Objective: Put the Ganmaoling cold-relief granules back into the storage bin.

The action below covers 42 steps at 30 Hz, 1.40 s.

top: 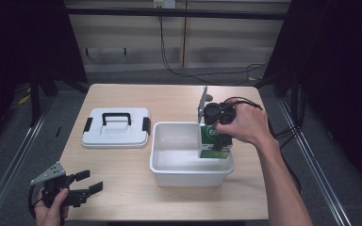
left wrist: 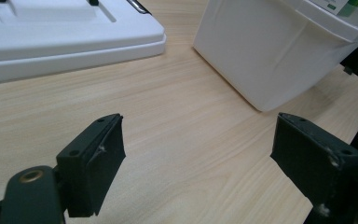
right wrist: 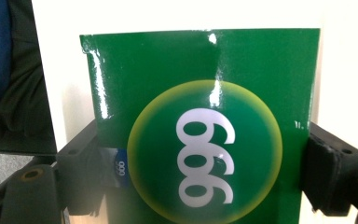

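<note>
Green and shiny, the box (right wrist: 200,121) has a yellow circle with white numbers. The right gripper (top: 221,141) squeezes it over the white tub (top: 169,162). At 8 o'clock, the left gripper (top: 87,183) is wide open.

Green box, white plastics, pale wood

The box (right wrist: 200,116) is glossy green with a yellow-rimmed green disc bearing white numerals, plus a small blue patch at its edge; the tub (top: 191,160) is plain white; the lid (top: 116,127) is white with black handle and latches; the tabletop (left wrist: 177,140) is light wood-grain; both claws' jaws are black.
</note>
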Tool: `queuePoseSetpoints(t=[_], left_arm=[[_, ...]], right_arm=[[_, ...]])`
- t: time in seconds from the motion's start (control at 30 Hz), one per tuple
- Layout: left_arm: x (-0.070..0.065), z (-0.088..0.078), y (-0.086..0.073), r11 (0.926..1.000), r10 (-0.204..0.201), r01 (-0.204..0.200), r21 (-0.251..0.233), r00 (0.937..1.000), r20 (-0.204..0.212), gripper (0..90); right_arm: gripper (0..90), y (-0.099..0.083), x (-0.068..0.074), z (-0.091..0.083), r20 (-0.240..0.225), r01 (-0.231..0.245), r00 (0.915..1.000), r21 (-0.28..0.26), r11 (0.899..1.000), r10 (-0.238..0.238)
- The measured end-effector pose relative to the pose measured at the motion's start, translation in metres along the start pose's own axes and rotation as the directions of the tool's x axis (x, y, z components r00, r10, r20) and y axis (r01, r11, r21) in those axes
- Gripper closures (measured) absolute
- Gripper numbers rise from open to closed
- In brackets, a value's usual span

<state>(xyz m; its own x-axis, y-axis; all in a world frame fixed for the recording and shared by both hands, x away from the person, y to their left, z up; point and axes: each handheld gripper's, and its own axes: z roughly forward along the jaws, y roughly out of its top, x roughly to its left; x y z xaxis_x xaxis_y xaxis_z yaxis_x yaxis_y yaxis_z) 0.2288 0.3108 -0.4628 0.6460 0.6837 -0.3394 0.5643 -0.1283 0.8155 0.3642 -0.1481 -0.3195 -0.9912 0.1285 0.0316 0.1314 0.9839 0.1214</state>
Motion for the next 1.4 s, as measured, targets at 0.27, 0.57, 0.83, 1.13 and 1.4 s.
queuePoseSetpoints(t=[0.27,0.57,0.83,1.13,1.4], left_arm=[[0.000,0.000,0.000,1.0000,-0.001,0.001,0.000,1.0000,0.000,16.8],[0.000,0.000,0.000,1.0000,0.000,0.000,0.001,1.0000,0.000,16.8],[0.000,0.000,0.000,1.0000,0.000,0.000,0.001,1.0000,0.002,16.7],[0.000,0.000,0.000,1.0000,0.002,-0.002,0.002,1.0000,0.002,16.7],[-0.001,0.000,0.000,1.0000,0.002,-0.002,0.002,1.0000,0.005,16.7]], right_arm=[[15.8,0.001,-0.001,0.015,-0.014,-0.006,0.9999,0.001,1.000,0.006],[15.8,0.003,-0.003,0.027,-0.013,0.002,0.9999,0.007,1.000,-0.002],[15.7,0.003,-0.003,0.041,-0.011,0.002,0.9999,0.024,1.000,-0.002],[15.7,0.000,-0.004,0.054,-0.005,-0.009,0.9999,0.054,0.998,0.009],[15.6,0.001,-0.002,0.064,-0.002,-0.010,0.9999,0.064,0.998,0.010]])
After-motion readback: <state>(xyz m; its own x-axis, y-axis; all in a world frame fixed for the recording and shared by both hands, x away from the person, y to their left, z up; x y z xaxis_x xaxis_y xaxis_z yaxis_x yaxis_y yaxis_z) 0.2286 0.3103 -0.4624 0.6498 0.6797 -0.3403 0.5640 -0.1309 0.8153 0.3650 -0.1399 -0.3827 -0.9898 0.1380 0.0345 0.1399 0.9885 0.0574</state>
